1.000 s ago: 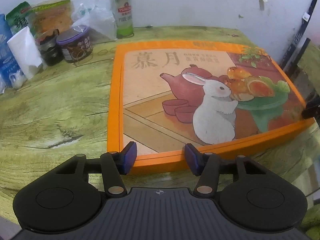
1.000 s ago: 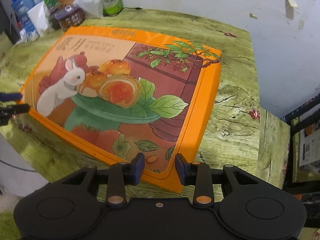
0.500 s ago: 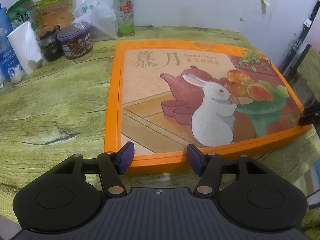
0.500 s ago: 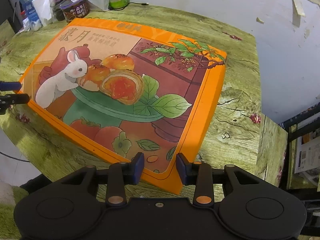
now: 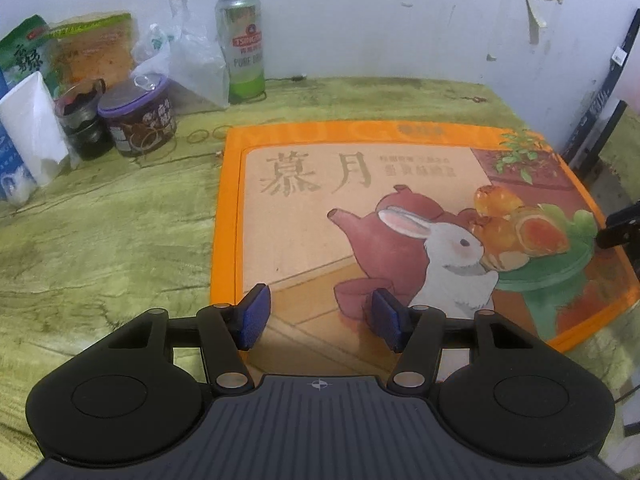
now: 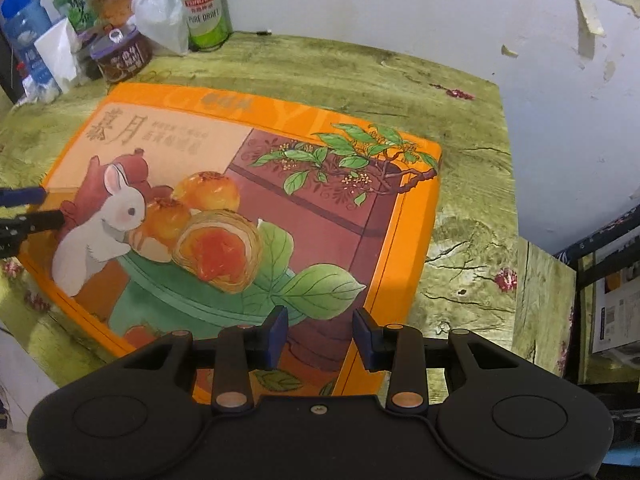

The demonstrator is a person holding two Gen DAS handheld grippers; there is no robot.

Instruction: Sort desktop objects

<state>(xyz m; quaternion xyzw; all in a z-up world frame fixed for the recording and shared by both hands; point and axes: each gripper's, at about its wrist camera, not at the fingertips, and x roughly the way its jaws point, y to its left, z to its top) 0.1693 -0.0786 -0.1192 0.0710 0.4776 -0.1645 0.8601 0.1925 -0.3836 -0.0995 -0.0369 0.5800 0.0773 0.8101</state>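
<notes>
A large flat orange box with a rabbit and teapot picture lies on the green wood-grain table. My left gripper hovers over the lid's near left part, jaws apart, nothing between the blue pads. My right gripper hangs over the near right corner of the box, its pads a narrow gap apart and empty. The right gripper's tip shows at the right edge of the left wrist view. The left gripper's tip shows at the left edge of the right wrist view.
At the back left stand a green beer can, a clear plastic bag, a purple-lidded jar, a white tissue pack and snack bags. Rubber bands lie beside the box. A lower side table adjoins the right edge.
Both grippers have moved forward from the box's near edge to above its lid. The left jaws stand slightly wider. The box looks unmoved.
</notes>
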